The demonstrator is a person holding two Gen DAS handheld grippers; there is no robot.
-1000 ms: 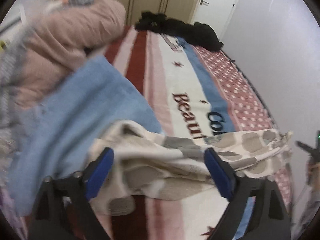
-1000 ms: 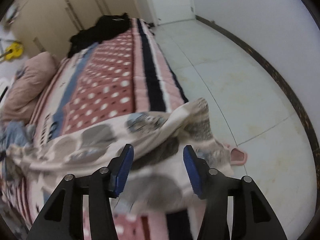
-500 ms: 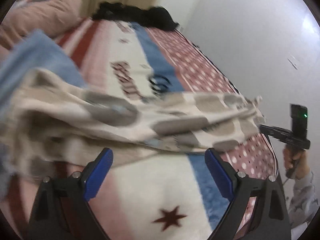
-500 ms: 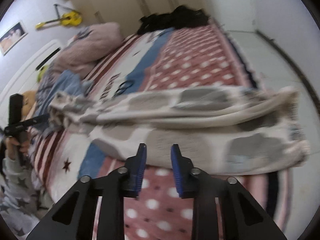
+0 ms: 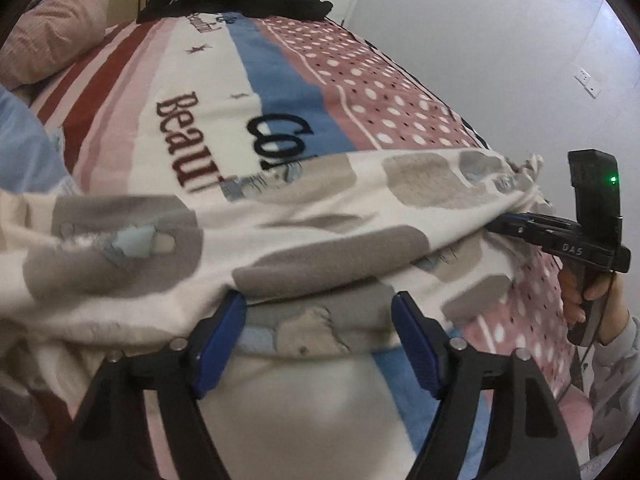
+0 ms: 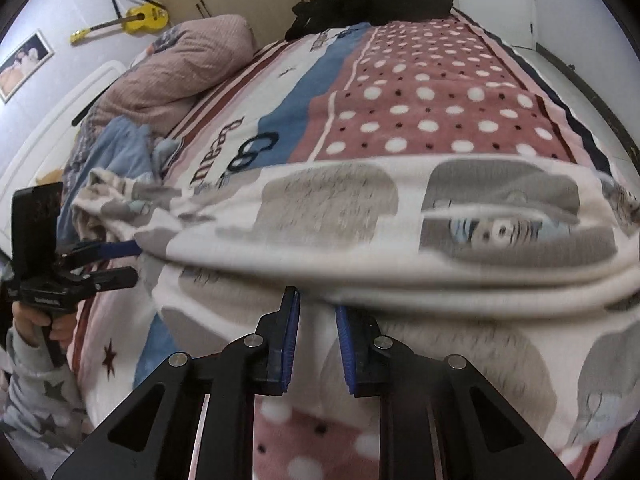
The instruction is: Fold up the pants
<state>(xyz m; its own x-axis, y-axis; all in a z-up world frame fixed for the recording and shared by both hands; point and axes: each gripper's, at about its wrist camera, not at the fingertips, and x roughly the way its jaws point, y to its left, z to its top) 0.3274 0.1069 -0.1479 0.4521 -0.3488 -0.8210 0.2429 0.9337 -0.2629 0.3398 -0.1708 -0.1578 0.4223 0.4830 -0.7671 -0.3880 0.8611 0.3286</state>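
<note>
The pants (image 5: 304, 236) are cream fleece with grey and blue patches. They hang stretched between my two grippers above the bed; they also fill the right wrist view (image 6: 400, 248). My left gripper (image 5: 318, 332) has its jaws wide apart, with the cloth's lower edge lying between the blue pads. In the right wrist view the left gripper (image 6: 120, 260) reaches into the bunched end of the pants. My right gripper (image 6: 316, 328) has its jaws a narrow gap apart at the cloth's fold. In the left wrist view the right gripper (image 5: 516, 224) is buried in the far end of the pants.
The bed blanket (image 5: 224, 92) has pink, white, blue and dotted bands. A pink pillow (image 6: 188, 64) and blue cloth (image 6: 116, 144) lie at the head side. Black clothes (image 6: 376, 0) lie at the far end. A yellow guitar (image 6: 136, 20) hangs on the wall.
The pants have been pulled out flatter and wider between the grippers. The left gripper's jaws have narrowed onto the cloth edge. Both views have swung to look along the bed.
</note>
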